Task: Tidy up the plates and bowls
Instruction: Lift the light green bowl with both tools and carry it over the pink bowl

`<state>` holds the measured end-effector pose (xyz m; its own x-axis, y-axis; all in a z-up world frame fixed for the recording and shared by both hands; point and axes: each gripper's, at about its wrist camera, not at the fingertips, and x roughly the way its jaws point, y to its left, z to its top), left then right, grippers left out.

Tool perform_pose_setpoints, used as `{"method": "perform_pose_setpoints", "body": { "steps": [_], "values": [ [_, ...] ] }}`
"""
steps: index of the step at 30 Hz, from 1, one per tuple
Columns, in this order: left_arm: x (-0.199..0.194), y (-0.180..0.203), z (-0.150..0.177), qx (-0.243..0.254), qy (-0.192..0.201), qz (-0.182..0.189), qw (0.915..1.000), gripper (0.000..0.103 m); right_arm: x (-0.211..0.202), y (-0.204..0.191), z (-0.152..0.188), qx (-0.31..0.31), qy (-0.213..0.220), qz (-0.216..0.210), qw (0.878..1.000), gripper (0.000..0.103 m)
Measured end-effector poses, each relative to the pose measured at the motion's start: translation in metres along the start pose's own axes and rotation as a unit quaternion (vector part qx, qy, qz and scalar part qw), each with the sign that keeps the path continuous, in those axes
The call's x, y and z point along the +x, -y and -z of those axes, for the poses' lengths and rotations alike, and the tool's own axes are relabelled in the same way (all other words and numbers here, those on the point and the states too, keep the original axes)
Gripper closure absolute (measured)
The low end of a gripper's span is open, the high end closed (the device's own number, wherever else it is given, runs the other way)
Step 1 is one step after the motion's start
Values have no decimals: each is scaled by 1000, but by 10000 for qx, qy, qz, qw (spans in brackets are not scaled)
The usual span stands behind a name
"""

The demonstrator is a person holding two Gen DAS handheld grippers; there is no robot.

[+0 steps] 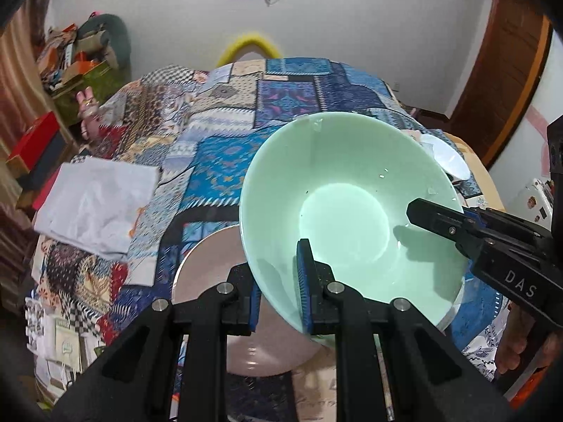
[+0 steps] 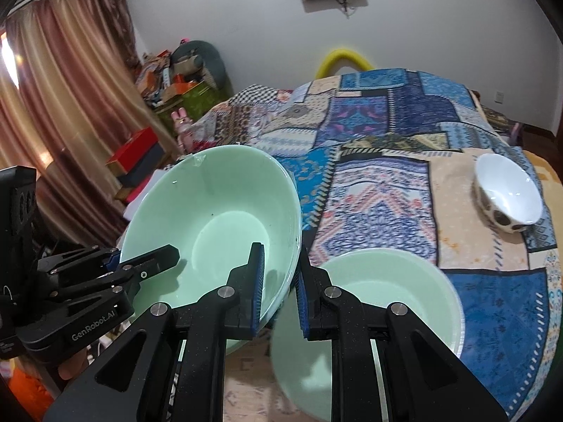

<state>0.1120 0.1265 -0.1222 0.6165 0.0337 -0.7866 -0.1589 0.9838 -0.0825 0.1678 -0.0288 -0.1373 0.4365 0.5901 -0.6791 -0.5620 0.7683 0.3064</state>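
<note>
Clamped narrow on the near rim of the raised, tilted green bowl [image 1: 352, 204]: left gripper [image 1: 279, 285], one blue pad inside the wall, one outside, with the right gripper [image 1: 422, 211] pinching the rim at four o'clock. Gripped likewise in the right wrist view by the right gripper [image 2: 279, 288] at the bowl's five o'clock edge, with the left gripper [image 2: 162, 256] reaching in from nine o'clock. Farther out on the patchwork cloth [image 2: 404, 133]: pink plate [image 1: 207, 281] under the bowl at seven o'clock, second green bowl [image 2: 387, 281] at five o'clock, white bowl [image 2: 506, 190] at two o'clock.
</note>
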Motion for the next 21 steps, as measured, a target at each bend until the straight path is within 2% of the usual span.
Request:
{"method": "perform_pose_setpoints", "body": {
  "steps": [8,21],
  "values": [
    [7,-30,19,-188,-169,-136,9996,85,22,-21,8,-102,-271,-165,9994,88],
    [41,-62,50,-366,-683,-198,9968,85,62,-36,29,-137,-845,-263,9960,88]
  ]
}}
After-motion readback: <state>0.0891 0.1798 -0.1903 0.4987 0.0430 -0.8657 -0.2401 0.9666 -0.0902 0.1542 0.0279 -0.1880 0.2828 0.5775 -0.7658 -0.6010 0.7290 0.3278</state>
